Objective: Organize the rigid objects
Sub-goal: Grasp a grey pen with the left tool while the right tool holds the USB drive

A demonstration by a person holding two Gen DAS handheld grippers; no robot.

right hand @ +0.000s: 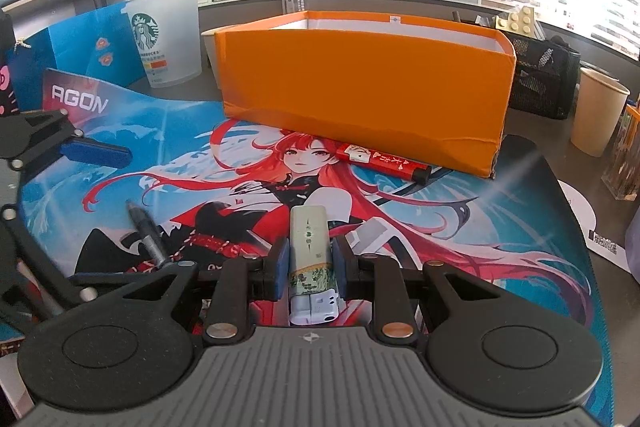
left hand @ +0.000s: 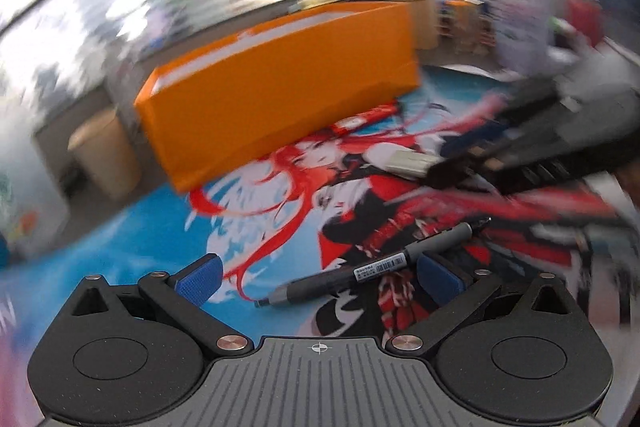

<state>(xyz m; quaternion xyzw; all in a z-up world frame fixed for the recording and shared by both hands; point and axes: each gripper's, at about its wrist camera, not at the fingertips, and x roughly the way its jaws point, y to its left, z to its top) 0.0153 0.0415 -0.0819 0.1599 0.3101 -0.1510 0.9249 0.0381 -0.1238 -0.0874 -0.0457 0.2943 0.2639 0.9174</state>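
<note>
Rigid objects for sorting lay on a large printed desk mat (right hand: 168, 155) showing a red-haired figure on blue, with an open orange cardboard box (right hand: 360, 83) standing at its far edge as the likely place for them. Just in front of that box, touching or nearly touching its base, lay a slim red lighter-shaped stick (right hand: 380, 159) with a black end. Nearer, a grey marker pen (left hand: 372, 265) with a barcode label rested flat on the mat between the wide-spread blue pads of the left gripper (left hand: 318, 277), which held nothing; that view was blurred. The right gripper (right hand: 310, 259) was closed almost fully on a pale cream-and-green lighter (right hand: 309, 247), its pads pressing the two long sides near the middle, the white cap end towards the camera. Both lighter and pen looked light, stiff and smooth-skinned, so likely to slip or roll; the pen would probably be best taken across its barrel near the middle, where the label sat, with pads square to its length.
</note>
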